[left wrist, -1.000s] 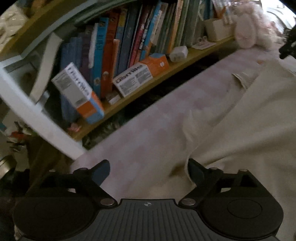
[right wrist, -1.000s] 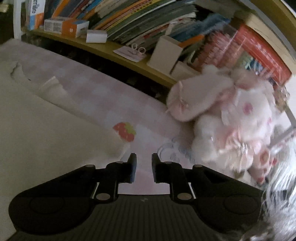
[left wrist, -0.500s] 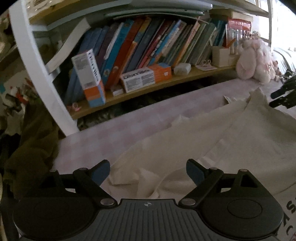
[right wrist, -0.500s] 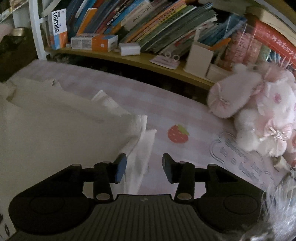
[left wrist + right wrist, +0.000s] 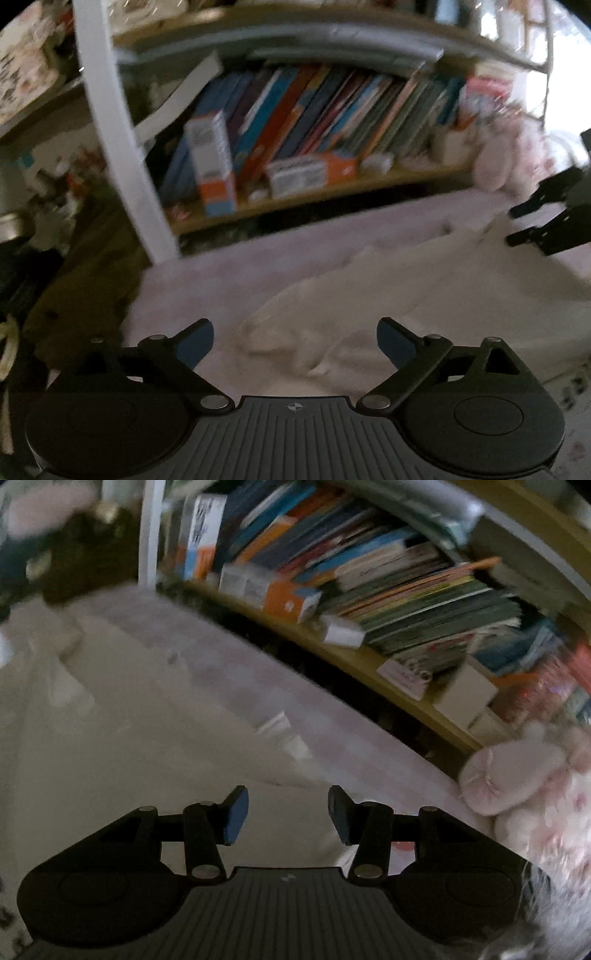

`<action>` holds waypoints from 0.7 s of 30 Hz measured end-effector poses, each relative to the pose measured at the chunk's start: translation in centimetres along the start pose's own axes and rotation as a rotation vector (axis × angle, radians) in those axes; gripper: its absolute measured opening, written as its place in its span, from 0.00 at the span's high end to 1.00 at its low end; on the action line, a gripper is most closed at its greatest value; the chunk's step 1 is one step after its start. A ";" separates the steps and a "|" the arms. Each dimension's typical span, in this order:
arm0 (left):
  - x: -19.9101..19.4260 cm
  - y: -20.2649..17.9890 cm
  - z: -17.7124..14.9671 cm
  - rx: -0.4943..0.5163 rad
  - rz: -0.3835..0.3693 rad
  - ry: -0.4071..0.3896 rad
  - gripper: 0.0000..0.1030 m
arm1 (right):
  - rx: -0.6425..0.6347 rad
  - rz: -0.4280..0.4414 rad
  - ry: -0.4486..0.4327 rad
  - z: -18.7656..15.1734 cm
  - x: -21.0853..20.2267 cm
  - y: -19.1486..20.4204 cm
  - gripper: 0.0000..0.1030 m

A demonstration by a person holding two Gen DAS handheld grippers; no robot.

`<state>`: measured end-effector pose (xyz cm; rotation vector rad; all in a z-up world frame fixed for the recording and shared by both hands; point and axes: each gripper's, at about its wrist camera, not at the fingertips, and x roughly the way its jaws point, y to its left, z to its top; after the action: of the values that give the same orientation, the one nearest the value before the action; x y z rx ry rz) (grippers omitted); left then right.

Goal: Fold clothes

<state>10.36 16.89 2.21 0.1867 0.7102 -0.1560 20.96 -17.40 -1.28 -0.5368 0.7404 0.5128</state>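
Note:
A cream garment [image 5: 424,295] lies spread and rumpled on a pink checked bed sheet [image 5: 258,266]. My left gripper [image 5: 295,339] hovers over the garment's crumpled left edge, open wide, with nothing between its blue pads. In the right wrist view the garment [image 5: 110,738] fills the left side. My right gripper [image 5: 288,812] hangs above the garment's right edge with its jaws opening and no cloth pinched between them. From the left wrist view the right gripper [image 5: 511,227] shows at the far right, over the garment.
A wooden shelf [image 5: 332,192] packed with books and small boxes runs along the far side of the bed. A pink plush toy [image 5: 517,775] sits at the right end. On the left stand a white post [image 5: 122,147] and a dark olive cloth [image 5: 81,288].
The right jaws went from nearly shut to clearly apart, and the cloth corner lies loose below them. Both views swung and rolled across the shelf. The left jaws stayed wide.

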 end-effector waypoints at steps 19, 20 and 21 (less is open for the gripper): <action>1.6 0.8 -0.2 0.027 0.041 0.008 0.08 | -0.345 0.088 0.129 0.9 4.1 -1.1 0.75; 1.6 0.9 -0.2 0.030 0.043 0.008 0.08 | -0.372 0.095 0.157 0.8 4.4 -1.0 0.91; 1.6 1.0 -0.2 0.032 0.045 0.008 0.08 | -0.379 0.111 0.169 0.7 4.4 -1.0 0.91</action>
<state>11.59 17.74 1.13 0.2342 0.7113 -0.1237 24.70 -16.64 -3.84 -0.9040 0.8422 0.7242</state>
